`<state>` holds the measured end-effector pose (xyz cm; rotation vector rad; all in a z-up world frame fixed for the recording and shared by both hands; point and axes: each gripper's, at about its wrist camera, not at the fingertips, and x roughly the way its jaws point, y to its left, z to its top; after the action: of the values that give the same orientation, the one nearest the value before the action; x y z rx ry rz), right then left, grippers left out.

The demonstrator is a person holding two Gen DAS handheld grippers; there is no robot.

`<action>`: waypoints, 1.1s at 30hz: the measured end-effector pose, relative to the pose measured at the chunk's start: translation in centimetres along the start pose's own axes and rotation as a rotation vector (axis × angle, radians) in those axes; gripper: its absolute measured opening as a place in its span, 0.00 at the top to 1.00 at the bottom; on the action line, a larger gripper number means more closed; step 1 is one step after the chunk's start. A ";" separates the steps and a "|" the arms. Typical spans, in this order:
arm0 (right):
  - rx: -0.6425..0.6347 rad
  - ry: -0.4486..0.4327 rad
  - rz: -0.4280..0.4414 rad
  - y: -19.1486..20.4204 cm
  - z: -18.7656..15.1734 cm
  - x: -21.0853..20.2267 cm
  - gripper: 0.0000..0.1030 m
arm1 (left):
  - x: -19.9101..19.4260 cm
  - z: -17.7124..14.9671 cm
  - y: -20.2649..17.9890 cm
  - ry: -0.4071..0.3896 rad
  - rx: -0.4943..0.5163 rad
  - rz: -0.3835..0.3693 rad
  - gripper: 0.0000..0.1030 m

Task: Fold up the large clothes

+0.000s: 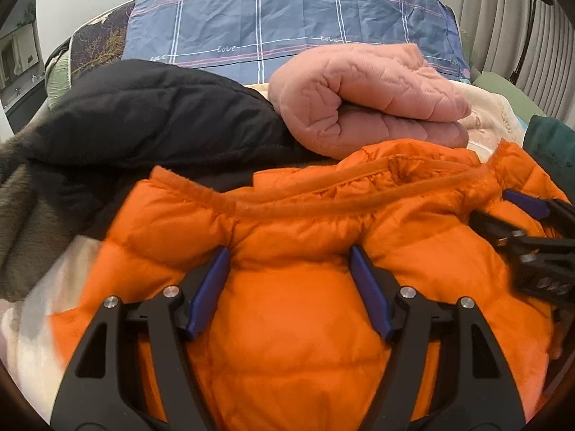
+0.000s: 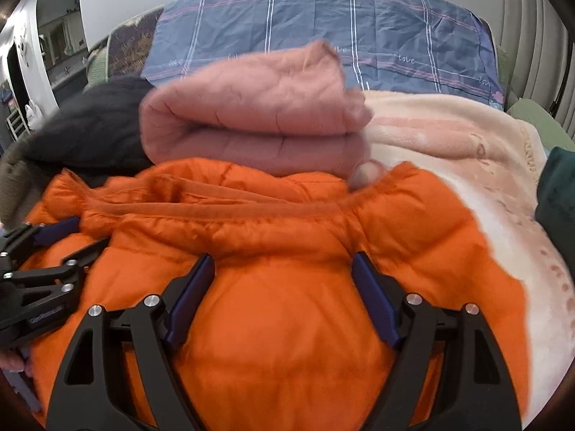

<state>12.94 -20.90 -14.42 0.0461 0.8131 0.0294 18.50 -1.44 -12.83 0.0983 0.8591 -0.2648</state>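
Bed bedding fills both views: a blue plaid sheet (image 1: 287,25) is seen across the top, a cream blanket (image 2: 449,143) at right, pleated curtains (image 1: 503,18) at the upper right edge, and a room opening at the upper left. One orange puffer jacket (image 1: 294,287) is spread over the lower centre of both frames, its elastic hem (image 1: 323,197) running left to right above the tools. One folded pink quilted garment (image 2: 251,118) is stacked just behind the jacket, touching it; one black jacket (image 1: 143,118) lies at upper left, with a grey-brown furry piece (image 1: 18,197) at the far left edge and a dark green item (image 2: 557,194) at the right edge. Open blanket is left only at the right of the orange jacket. Two tools are counted. The left tool (image 1: 289,256) is held wide, jacket fabric between the blue pads (image 1: 210,294) but not pinched. The right tool (image 2: 282,264) is likewise spread wide over the jacket, nothing gripped. Each tool is seen at the other view's side edge.
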 end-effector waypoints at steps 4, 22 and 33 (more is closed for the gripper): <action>-0.002 -0.076 -0.036 -1.8 -0.1 -5.1 0.23 | -4.1 -0.4 0.6 -0.073 0.006 0.004 0.31; 0.046 0.032 -0.060 -5.1 -4.5 -1.6 0.20 | -2.3 -4.1 3.0 -0.007 -0.042 0.024 0.21; -0.023 0.076 -0.006 -1.0 -11.6 -7.4 0.16 | -8.1 -8.3 1.0 0.003 0.061 0.033 0.16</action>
<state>-0.54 -21.85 -17.03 0.0203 0.8886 0.0348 7.61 2.66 -12.06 0.1693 0.8521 -0.2600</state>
